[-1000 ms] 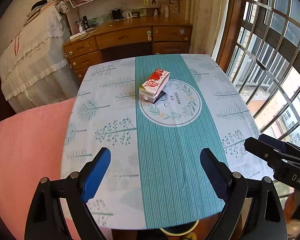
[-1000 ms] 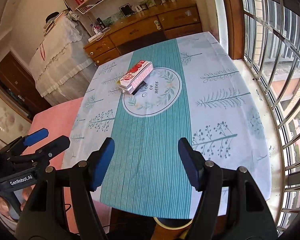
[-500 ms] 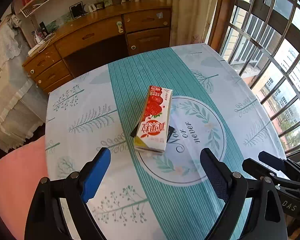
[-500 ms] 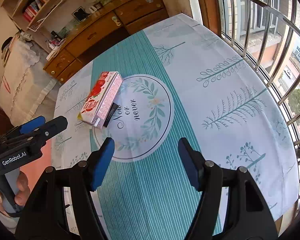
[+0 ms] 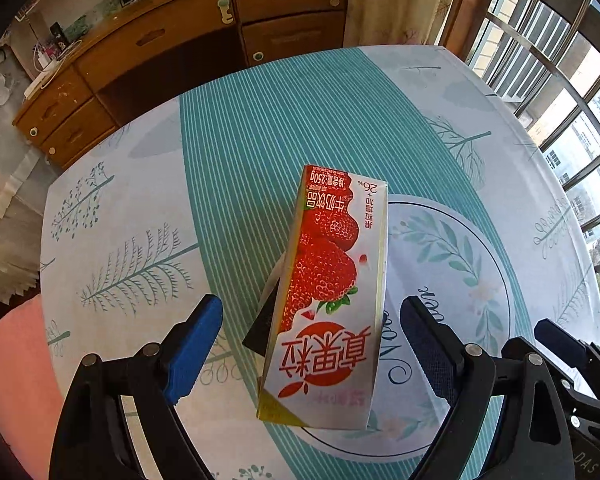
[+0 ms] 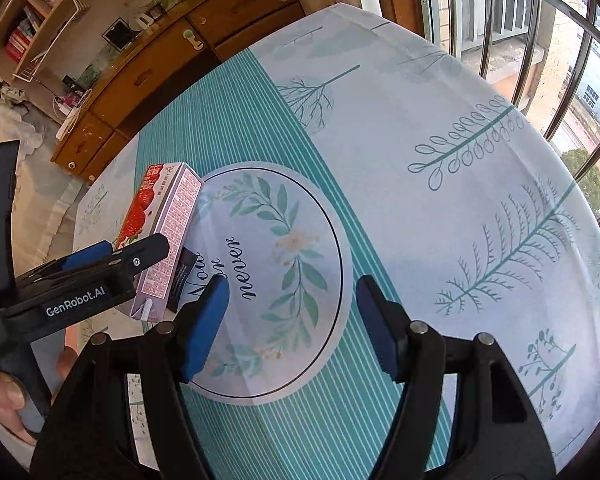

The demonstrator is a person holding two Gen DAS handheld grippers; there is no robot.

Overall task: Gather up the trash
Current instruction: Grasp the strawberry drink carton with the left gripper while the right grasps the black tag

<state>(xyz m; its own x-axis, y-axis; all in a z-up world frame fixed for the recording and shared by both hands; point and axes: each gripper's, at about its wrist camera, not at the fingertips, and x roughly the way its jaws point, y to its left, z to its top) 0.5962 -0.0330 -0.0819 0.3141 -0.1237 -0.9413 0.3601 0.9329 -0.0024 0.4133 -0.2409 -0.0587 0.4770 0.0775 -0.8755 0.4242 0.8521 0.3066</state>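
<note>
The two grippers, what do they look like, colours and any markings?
Both are black plastic clamp-style frames with silver pivot pins and blue pads on the fingers. The left gripper carries white "GenRobot.AI" lettering on its side; the right gripper shows "DAS" on its body.

The right gripper (image 6: 292,316) hangs spread over the teal-striped, leaf-printed tablecloth (image 6: 420,140) — the strawberry-printed rectangular drink carton (image 6: 164,236) lies at ten o'clock, the left gripper (image 6: 118,252) straddling it.
</note>
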